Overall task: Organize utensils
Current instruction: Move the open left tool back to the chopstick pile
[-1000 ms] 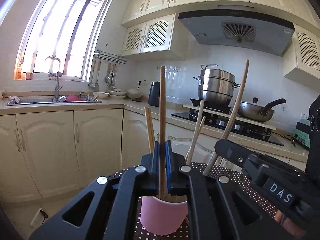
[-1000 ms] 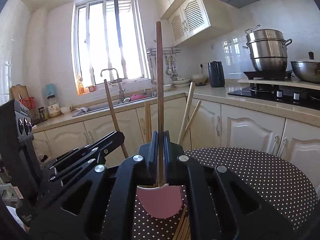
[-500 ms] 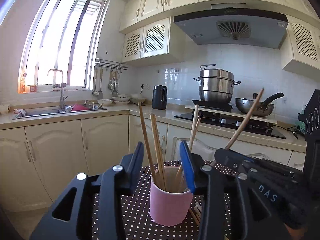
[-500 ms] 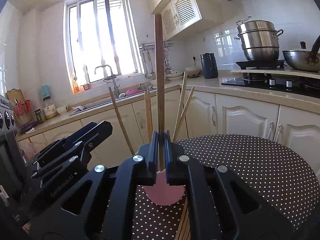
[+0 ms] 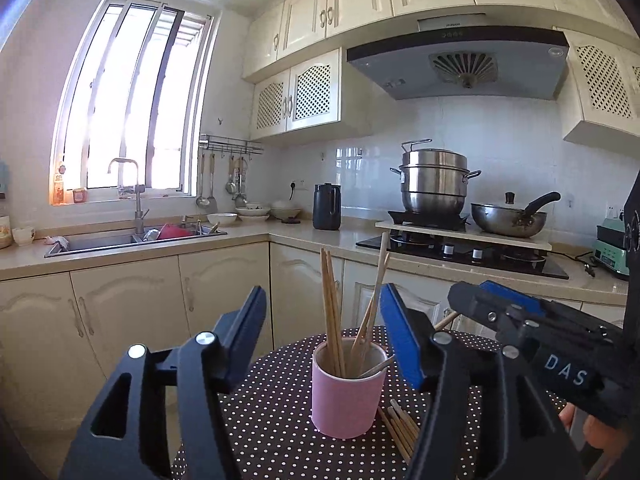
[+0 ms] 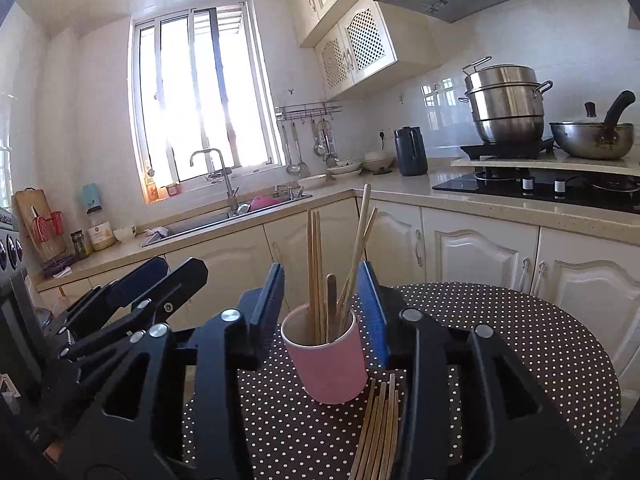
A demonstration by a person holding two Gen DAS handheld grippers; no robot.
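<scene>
A pink cup (image 5: 347, 394) (image 6: 332, 364) stands on the dotted round table (image 5: 276, 420) (image 6: 520, 340) with several wooden chopsticks (image 5: 331, 312) (image 6: 314, 272) upright in it. More chopsticks (image 5: 400, 426) (image 6: 380, 428) lie flat on the table beside it. My left gripper (image 5: 324, 332) hangs just short of the cup, its jaws opening, and the pads touch nothing. My right gripper (image 6: 321, 292) is likewise back from the cup with its jaws opening and nothing pressed between them. Each gripper shows in the other's view: the right one (image 5: 520, 320), the left one (image 6: 140, 292).
Cream cabinets and a counter run behind the table, with a sink (image 5: 132, 238), a dark kettle (image 5: 327, 206), a steel steamer pot (image 5: 434, 180) and a wok (image 5: 510, 218) on the hob. A hand (image 5: 592, 432) holds the right gripper's handle.
Each gripper was shut on an upright chopstick over the cup. Both have let go, first the left and then the right, and drawn back and up. The chopsticks now stand in the cup.
</scene>
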